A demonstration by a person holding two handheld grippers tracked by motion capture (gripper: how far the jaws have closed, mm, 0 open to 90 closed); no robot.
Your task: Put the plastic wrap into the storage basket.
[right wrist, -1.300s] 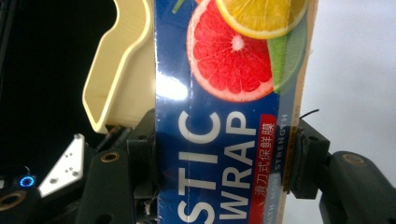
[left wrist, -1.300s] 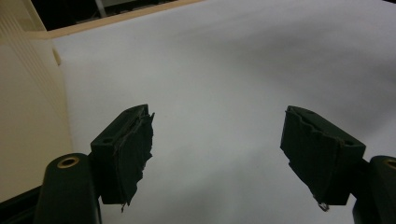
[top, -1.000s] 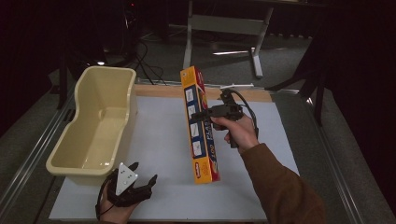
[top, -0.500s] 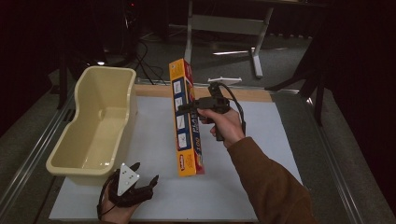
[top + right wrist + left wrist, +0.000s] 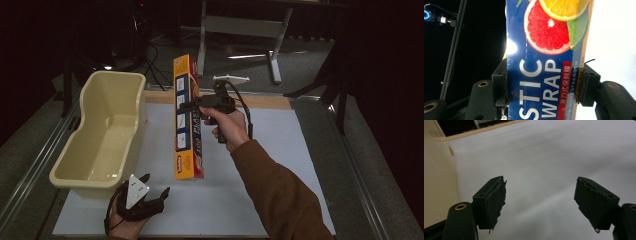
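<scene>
Right tool (image 5: 192, 106) clamped on the plastic wrap box (image 5: 186, 120), which hangs upright above the desk (image 5: 280, 150) beside the cream tub (image 5: 107, 132). Gripped off-centre, that long box could pivot and slip. Left tool (image 5: 145, 197) rests wide open, empty.

We seem to be in a lab or test room, not a home. A white board (image 5: 260, 200) covers a bench edged with metal rails (image 5: 30, 165), ahead of and beneath the jaws. Beyond it stand a bare metal table frame (image 5: 240, 25), loose cables (image 5: 155, 65) on grey flooring and dark surroundings. A lit device on a pole (image 5: 427, 15) shows left of the right jaws.
</scene>
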